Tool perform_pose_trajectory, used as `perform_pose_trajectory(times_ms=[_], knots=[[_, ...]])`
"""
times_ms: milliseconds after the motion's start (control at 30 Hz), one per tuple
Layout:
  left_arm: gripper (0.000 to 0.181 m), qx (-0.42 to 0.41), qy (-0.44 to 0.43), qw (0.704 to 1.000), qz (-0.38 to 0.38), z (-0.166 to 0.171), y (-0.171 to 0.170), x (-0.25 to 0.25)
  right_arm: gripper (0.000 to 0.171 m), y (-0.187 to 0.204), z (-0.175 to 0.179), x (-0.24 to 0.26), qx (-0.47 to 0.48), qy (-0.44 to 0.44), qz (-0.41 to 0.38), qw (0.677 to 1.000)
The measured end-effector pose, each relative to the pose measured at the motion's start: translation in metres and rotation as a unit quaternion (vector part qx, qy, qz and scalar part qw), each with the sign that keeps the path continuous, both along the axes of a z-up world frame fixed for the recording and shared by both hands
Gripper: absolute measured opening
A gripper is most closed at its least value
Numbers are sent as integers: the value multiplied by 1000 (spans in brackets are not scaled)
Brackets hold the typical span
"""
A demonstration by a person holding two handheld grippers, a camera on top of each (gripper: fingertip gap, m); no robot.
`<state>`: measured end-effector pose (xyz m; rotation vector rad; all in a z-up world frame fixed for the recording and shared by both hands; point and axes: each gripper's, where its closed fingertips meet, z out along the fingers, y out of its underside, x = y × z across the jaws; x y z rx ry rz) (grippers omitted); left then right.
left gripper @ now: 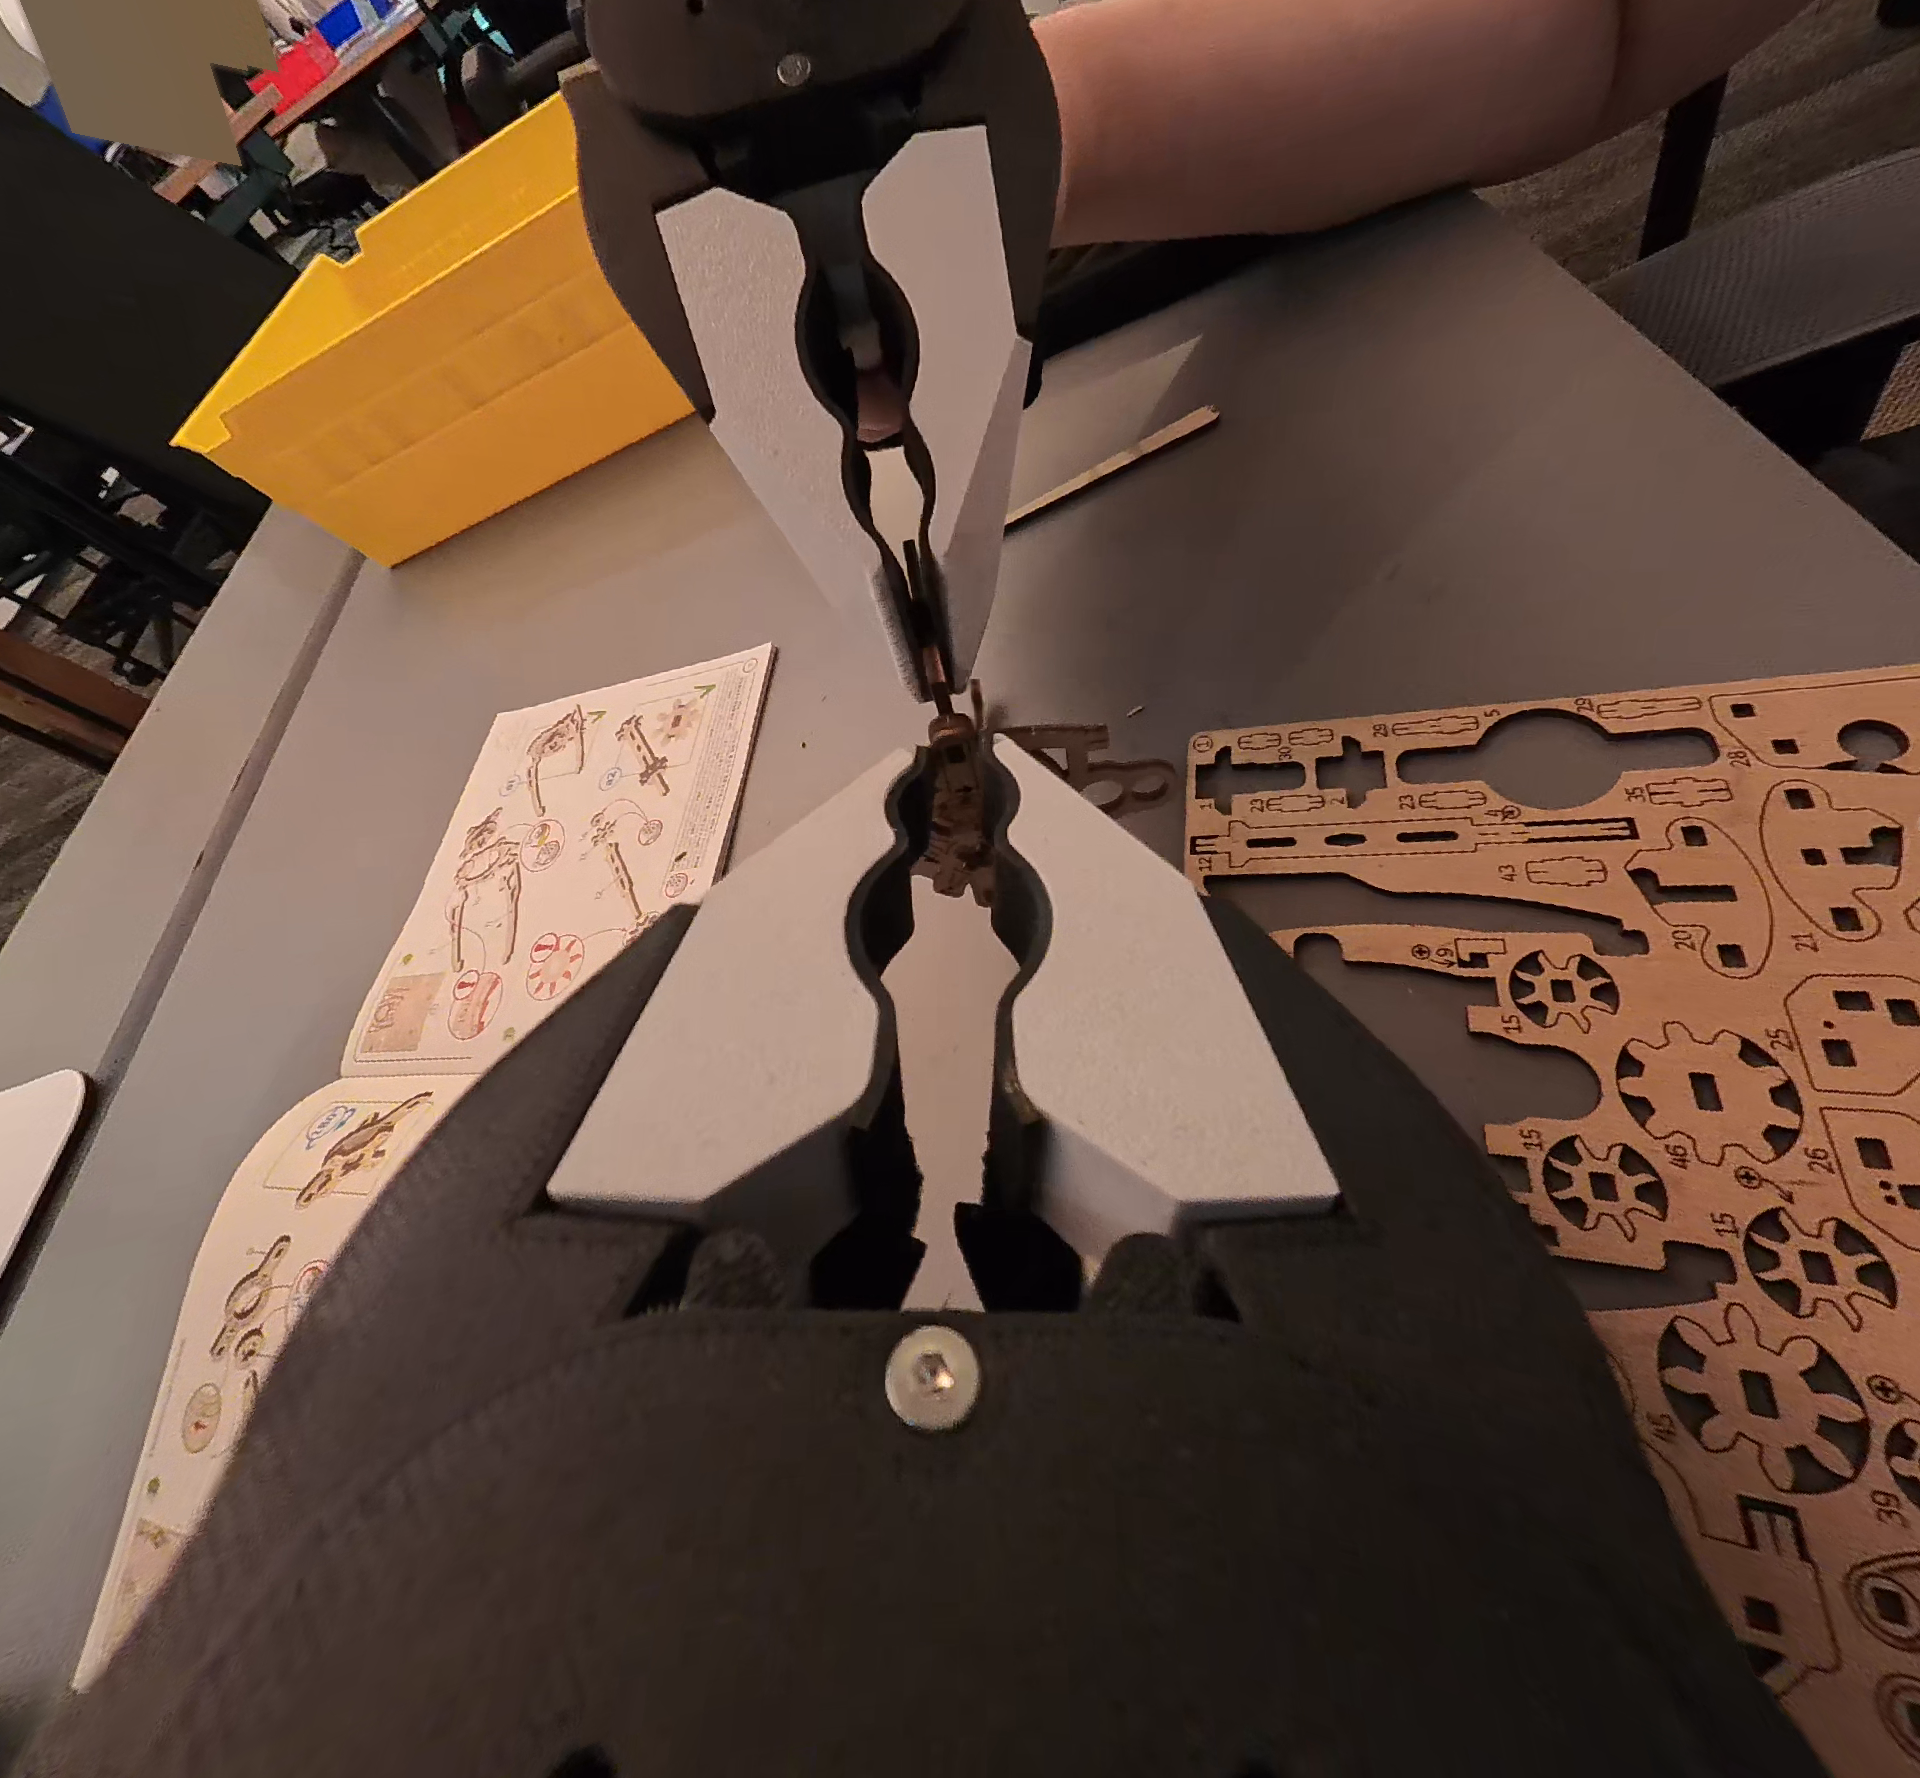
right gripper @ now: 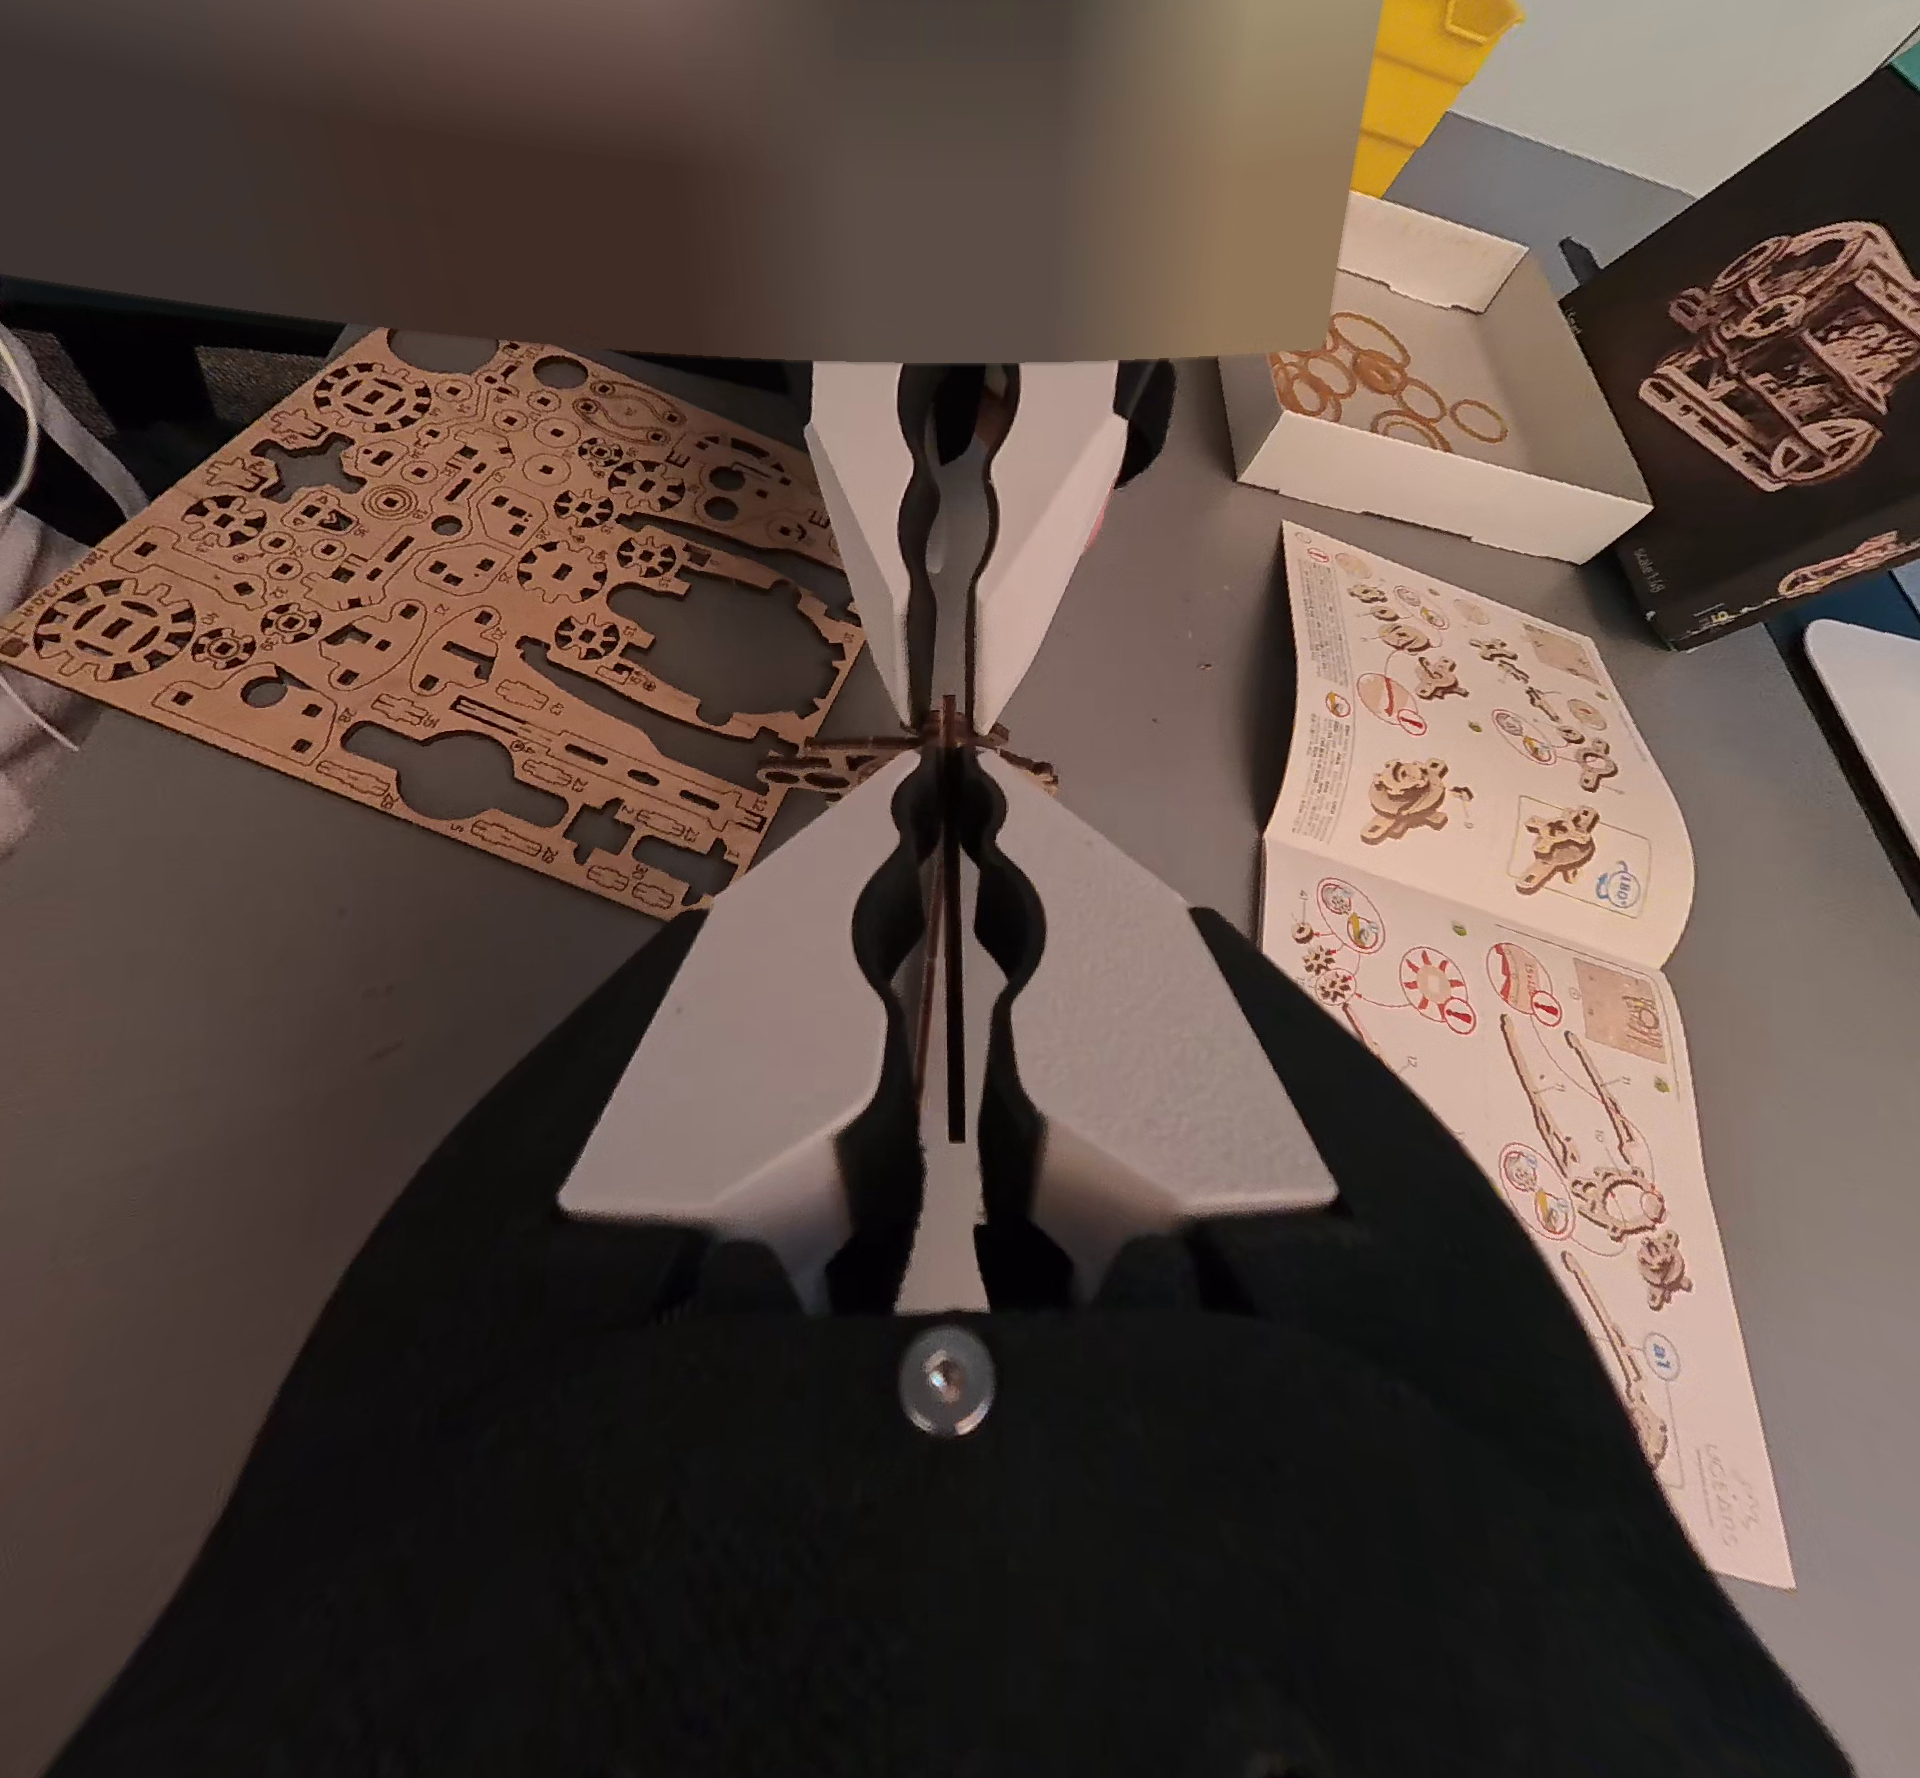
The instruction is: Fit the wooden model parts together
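Observation:
My two grippers face each other tip to tip above the grey table [left gripper: 1455,502]. My left gripper [left gripper: 956,757] is shut on a small wooden assembly [left gripper: 956,835] that sticks out past its tips. My right gripper [right gripper: 943,772] is shut on a thin flat wooden part [right gripper: 935,959], seen edge-on. In the left wrist view the right gripper [left gripper: 932,679] comes down from the top with that flat part [left gripper: 920,585] in it. In the right wrist view the left gripper [right gripper: 940,689] comes from the top. The two wooden parts touch between the tips.
A laser-cut plywood sheet [left gripper: 1662,1053] [right gripper: 416,585] lies beside the grippers, with an open instruction booklet [left gripper: 582,845] [right gripper: 1455,897] on the other side. A loose wooden piece [left gripper: 1101,772] lies under the tips. A yellow bin [left gripper: 436,357], a white box of rings [right gripper: 1434,419] and a dark model box [right gripper: 1766,398] stand farther off. Left and right tips are no more than a few centimetres apart.

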<state>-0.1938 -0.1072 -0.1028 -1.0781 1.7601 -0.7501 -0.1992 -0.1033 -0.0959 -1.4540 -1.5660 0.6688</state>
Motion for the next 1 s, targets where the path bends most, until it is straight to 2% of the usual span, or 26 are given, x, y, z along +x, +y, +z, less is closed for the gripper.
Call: perform_pose_trajectory(times_ms=[767,867,933,1000], knots=[[6,10,-8,1000,4,2,2,-2,0,2,-2,-1,2,-9,-9,1000],[0,4,-41,999,-5,14,-1,-3,0,2,-1,0,4,-9,-9,1000],[0,11,-27,1000,3,10,2,-3,0,1,-2,-2,1,-7,-4,1000],[6,34,-30,999,13,7,7,-3,0,2,-1,-1,3,-4,-6,1000]])
